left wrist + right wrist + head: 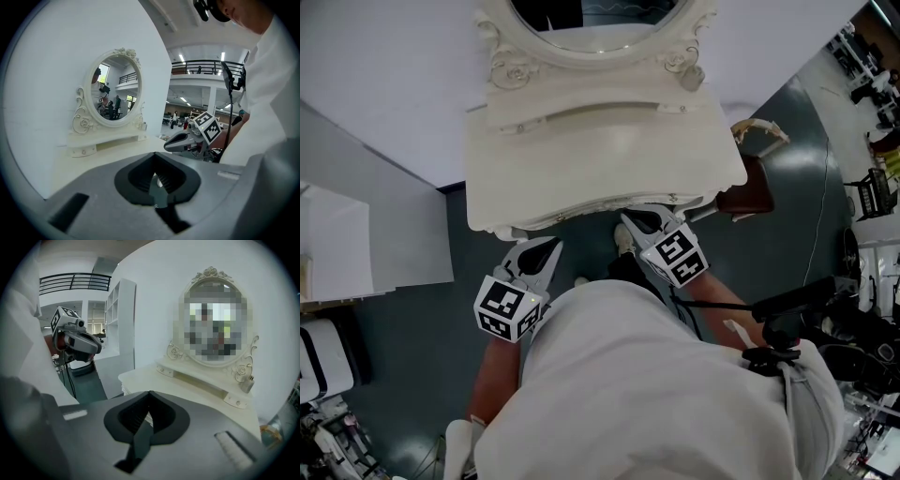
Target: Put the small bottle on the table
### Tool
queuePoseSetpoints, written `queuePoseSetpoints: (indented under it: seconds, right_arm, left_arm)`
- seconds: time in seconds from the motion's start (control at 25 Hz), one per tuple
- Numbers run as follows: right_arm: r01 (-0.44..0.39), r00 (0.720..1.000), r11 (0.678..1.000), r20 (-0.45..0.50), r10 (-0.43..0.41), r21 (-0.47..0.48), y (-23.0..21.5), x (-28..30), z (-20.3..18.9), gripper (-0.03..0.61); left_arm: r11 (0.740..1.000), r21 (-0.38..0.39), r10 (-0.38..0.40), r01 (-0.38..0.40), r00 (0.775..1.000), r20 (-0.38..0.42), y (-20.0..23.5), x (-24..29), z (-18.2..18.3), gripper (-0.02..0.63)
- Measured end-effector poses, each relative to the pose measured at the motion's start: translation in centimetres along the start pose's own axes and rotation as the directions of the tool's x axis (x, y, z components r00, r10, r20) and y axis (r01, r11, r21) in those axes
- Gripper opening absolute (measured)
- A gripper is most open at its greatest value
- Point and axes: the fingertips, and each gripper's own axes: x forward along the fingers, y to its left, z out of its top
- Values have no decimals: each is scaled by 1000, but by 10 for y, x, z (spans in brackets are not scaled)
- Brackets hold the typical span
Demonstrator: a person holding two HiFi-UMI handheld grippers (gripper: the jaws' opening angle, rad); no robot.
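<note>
Left tool (553, 246), right tool (627, 221): closed, empty

— Where is the mirror (586, 23) set?
— At the back of the dressing table (609, 159), above a raised shelf (581, 98). The small bottle (692, 77) is stood on the shelf's right end, just beside the mirror.
— And in front?
— The left gripper (549, 248) and the right gripper (630, 221) are held side by side at the table's near edge. A chair (752, 192) is placed at its right.
</note>
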Motion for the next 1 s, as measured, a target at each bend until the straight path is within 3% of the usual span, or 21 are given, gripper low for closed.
queuePoseSetpoints:
  seconds: [1.0]
  right_arm:
    - [10, 1000, 1000, 5, -10, 4, 0, 0, 4, 0]
  left_arm:
    - [1000, -6, -15, 15, 1000, -12, 1, 3, -4, 3]
